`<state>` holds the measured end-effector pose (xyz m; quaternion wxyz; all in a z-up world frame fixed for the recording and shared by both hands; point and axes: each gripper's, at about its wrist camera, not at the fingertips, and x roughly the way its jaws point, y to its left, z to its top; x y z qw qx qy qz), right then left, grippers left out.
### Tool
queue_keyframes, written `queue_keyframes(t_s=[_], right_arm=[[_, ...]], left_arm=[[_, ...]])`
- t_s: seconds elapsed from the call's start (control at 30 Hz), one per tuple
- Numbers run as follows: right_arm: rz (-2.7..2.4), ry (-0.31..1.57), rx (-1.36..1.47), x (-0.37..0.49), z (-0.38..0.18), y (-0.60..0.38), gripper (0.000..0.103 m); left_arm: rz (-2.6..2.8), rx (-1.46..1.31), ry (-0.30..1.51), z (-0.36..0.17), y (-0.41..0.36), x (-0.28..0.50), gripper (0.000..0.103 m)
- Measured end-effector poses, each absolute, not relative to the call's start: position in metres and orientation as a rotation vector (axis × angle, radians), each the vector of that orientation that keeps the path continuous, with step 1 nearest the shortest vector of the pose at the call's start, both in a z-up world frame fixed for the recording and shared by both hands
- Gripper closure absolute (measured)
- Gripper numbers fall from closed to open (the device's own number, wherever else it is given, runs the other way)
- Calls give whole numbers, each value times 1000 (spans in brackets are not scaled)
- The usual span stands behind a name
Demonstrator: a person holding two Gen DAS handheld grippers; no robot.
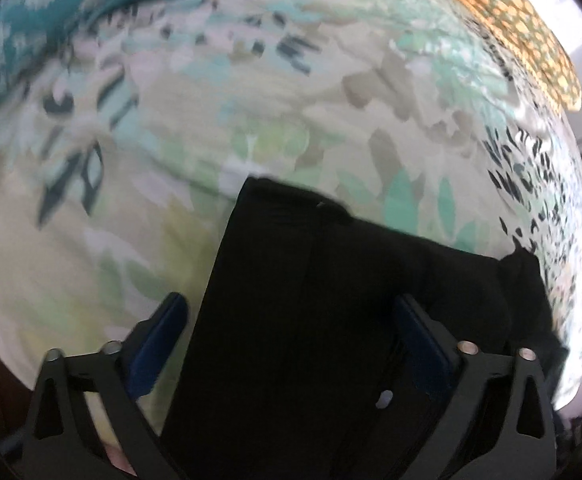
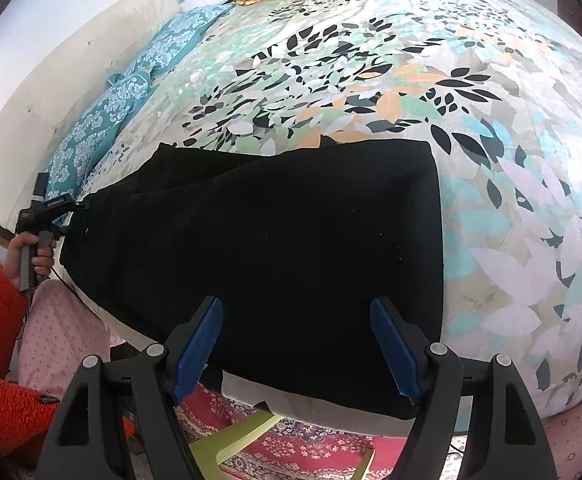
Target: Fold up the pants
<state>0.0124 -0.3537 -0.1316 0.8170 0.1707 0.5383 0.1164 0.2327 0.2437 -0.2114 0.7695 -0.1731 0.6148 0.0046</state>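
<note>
A: Pants [image 2: 275,240] were plain black, folded flat at the leaf-print bedspread's [image 2: 491,128] near edge; no legible labels.
B: Left gripper [image 1: 291,344] and right gripper [image 2: 297,344] both gaped wide, pinching nothing.

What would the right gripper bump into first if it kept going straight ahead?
Most likely the black pants on the bed. The right gripper is open above them, and they fill the view between its fingers, though depth is hard to judge.

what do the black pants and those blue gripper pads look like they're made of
Black pants: soft matte fabric, likely cotton or a knit; it lies limp, without shine.
Blue pads on the right gripper: apparently rubber or moulded plastic, with a toothed edge and dull sheen.
</note>
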Motion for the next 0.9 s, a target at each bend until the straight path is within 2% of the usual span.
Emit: queue_keyframes(t_s=[0.1, 0.17, 0.2, 0.23, 0.27, 0.33, 0.4, 0.57, 0.7, 0.8, 0.9], right_arm=[[249, 1148, 375, 14, -133, -354, 27], [250, 1147, 376, 14, -134, -355, 27], [252, 1147, 377, 15, -134, -355, 27], [253, 1146, 377, 15, -134, -355, 27], [255, 1146, 378, 15, -134, -355, 27], [257, 1145, 382, 15, -135, -355, 27], [256, 1142, 389, 16, -135, -356, 27], [252, 1128, 409, 17, -134, -360, 27], [255, 1121, 425, 19, -135, -362, 27], [259, 1114, 425, 20, -134, -362, 27], [266, 1105, 420, 18, -132, -361, 27]], left_arm=[[-51, -536, 1347, -225, 260, 229, 0], [-78, -498, 1357, -222, 257, 226, 1], [-86, -449, 1364, -219, 252, 224, 6], [-106, -404, 1353, -214, 246, 221, 24], [-127, -401, 1347, -209, 242, 219, 33], [-99, -393, 1327, -200, 241, 213, 62], [-81, -426, 1288, -184, 241, 202, 77], [-160, -520, 1191, -125, 217, 175, 82], [-312, -486, 1138, -75, 159, 160, 82], [-401, -423, 1130, -61, 98, 159, 82], [-426, -342, 1136, -71, 35, 159, 81]])
